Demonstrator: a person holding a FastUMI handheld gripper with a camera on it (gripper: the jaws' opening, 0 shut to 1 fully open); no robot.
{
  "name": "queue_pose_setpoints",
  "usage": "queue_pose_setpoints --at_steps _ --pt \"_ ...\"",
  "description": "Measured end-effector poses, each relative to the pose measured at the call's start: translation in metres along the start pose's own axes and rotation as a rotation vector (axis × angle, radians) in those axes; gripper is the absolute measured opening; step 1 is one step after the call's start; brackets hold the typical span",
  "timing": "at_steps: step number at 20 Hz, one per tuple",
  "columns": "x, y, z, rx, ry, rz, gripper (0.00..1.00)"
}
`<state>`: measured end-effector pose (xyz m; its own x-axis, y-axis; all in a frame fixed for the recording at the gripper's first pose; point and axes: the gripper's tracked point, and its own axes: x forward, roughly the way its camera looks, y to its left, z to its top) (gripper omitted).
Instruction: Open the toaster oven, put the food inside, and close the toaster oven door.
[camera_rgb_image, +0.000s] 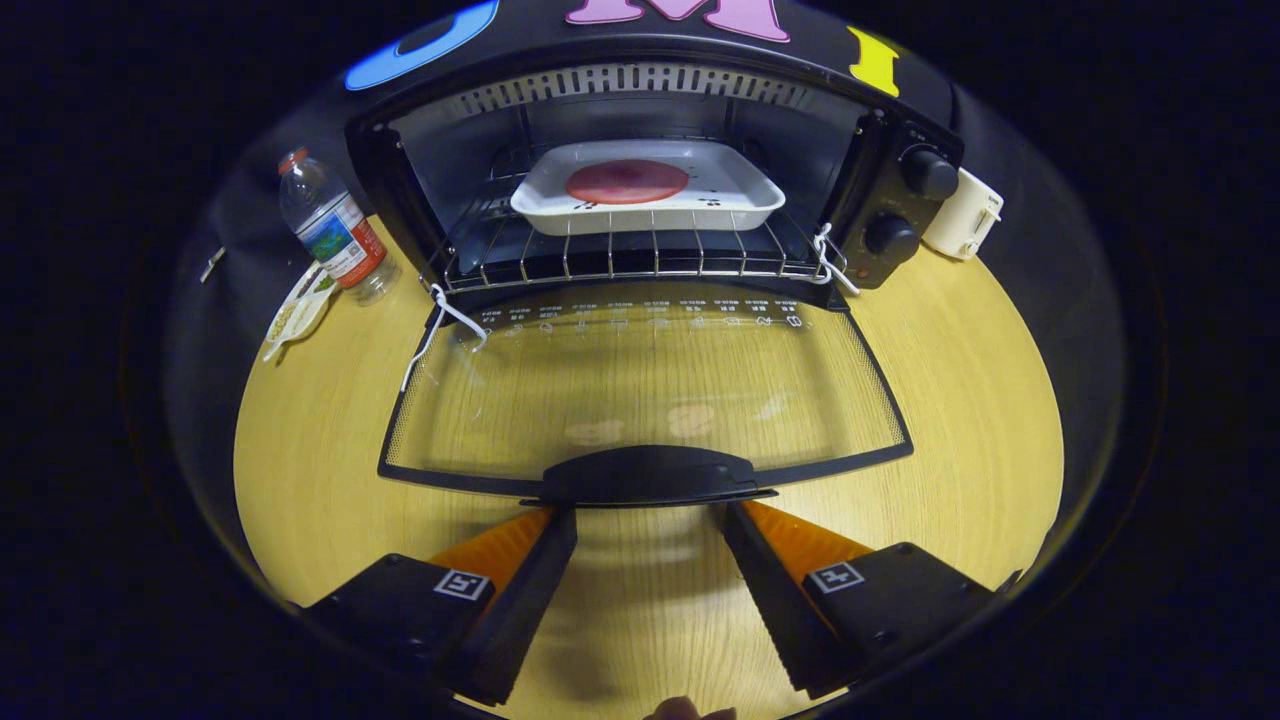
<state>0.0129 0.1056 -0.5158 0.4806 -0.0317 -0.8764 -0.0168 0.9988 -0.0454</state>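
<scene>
One toaster oven (650, 180) stands open on the counter (960, 400), its glass door (640, 390) folded flat. One white tray (740, 200) carrying one round red patty (627, 181) sits on the rack inside. The tongs (650, 515) are spread apart, empty, tips just under the door handle (650, 475). One water bottle (330, 228) stands left of the oven, two knobs (910, 205) on its right.

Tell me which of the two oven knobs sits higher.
The upper knob, nearest the oven's top corner; the lower knob sits beneath it. The open tongs flank the door handle.
</scene>
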Motion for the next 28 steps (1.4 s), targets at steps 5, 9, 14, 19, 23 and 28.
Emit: queue_pose_setpoints --at_steps 5,9,14,19,23,28 --pt "-0.029 -0.002 0.012 -0.012 -0.092 -0.001 0.99" --pt "-0.058 0.000 0.033 0.005 -0.192 0.023 0.99" --pt "-0.089 0.006 0.074 0.027 -0.332 0.034 1.00" --pt "-0.118 0.006 0.103 0.025 -0.433 0.049 1.00" --pt "-0.172 -0.020 0.126 0.059 -0.552 0.058 1.00" --pt "-0.257 -0.081 0.156 0.042 -0.710 -0.007 0.99"
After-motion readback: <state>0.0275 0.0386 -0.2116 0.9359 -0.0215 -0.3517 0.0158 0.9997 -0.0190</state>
